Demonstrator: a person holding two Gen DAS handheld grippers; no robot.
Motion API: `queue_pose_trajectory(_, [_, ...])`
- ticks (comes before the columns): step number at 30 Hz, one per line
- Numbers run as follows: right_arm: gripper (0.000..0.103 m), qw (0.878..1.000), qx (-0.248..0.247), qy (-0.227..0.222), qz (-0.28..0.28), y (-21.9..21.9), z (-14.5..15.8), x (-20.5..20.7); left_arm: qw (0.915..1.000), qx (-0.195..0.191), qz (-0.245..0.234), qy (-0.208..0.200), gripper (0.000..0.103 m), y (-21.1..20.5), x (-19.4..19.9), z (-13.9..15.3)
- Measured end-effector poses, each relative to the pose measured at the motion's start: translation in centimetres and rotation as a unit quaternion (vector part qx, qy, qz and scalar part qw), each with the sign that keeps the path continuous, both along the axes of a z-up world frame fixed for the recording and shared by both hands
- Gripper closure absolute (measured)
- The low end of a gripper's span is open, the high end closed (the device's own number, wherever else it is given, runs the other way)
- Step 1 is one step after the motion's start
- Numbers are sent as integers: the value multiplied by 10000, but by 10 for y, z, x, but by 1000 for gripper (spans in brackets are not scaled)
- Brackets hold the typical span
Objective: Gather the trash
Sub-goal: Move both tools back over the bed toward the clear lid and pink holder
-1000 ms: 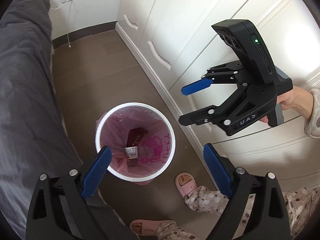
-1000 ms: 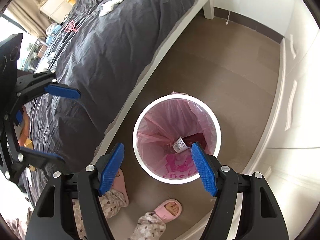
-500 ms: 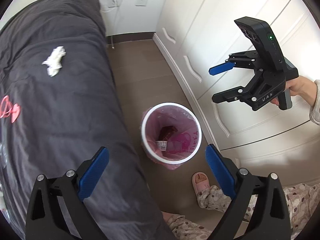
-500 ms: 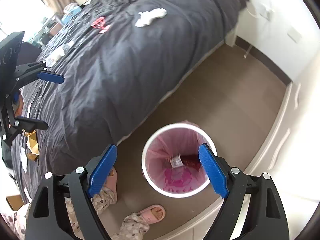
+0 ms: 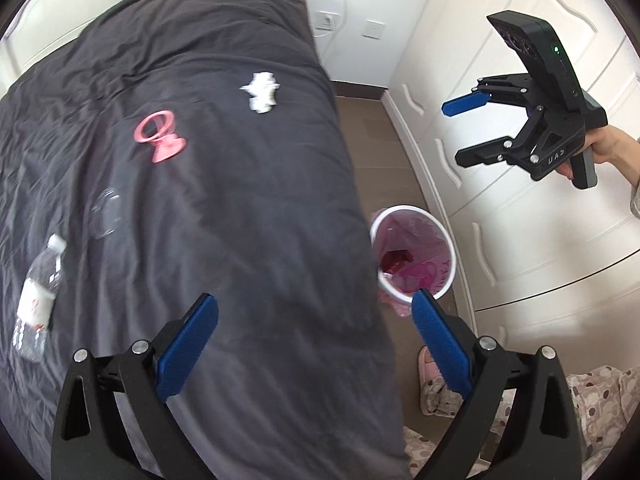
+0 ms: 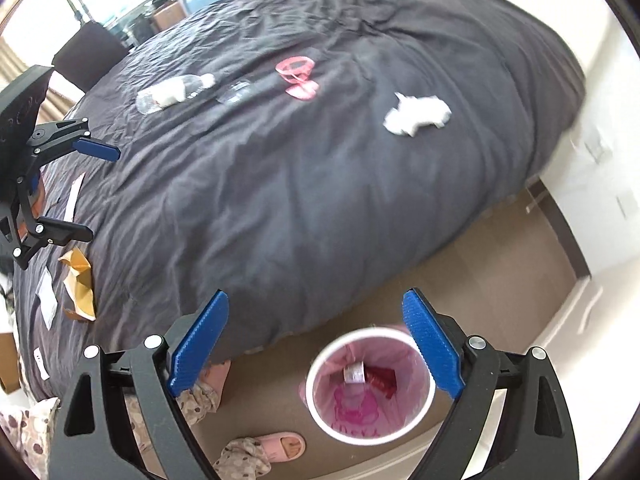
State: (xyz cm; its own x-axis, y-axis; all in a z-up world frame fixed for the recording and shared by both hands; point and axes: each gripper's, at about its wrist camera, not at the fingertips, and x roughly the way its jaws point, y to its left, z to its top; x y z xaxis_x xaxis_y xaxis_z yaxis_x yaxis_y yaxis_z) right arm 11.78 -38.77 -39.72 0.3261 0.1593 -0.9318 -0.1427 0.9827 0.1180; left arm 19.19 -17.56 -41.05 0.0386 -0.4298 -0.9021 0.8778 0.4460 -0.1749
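Right wrist view: right tool (image 6: 316, 344) spreading wider, empty; left tool (image 5: 314, 346) spread, empty. Go for crumpled tissue (image 6: 416, 114) on the bed (image 6: 280, 184); pinch its bulk, not the duvet.

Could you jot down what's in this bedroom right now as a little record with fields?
bed: dark grey quilt
on bed: crumpled white tissue; clear plastic water bottle; pink plastic ring piece; yellow-brown paper wrapper
bin: white round bin with pink liner on the floor beside the bed, scraps inside
left gripper: open, empty
right gripper: jaws opening, empty
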Motion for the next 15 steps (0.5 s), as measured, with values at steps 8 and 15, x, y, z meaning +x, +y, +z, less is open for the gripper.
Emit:
queue_pose_trajectory(8, [16,9983,-148,-60,565,56,19,74,9989,8,429,-200,7,84,51,20])
queue_pose_trajectory(15, [11,9936,-421,-195,1034,98,36,132,9950,11,937,-337,5,155,98,34])
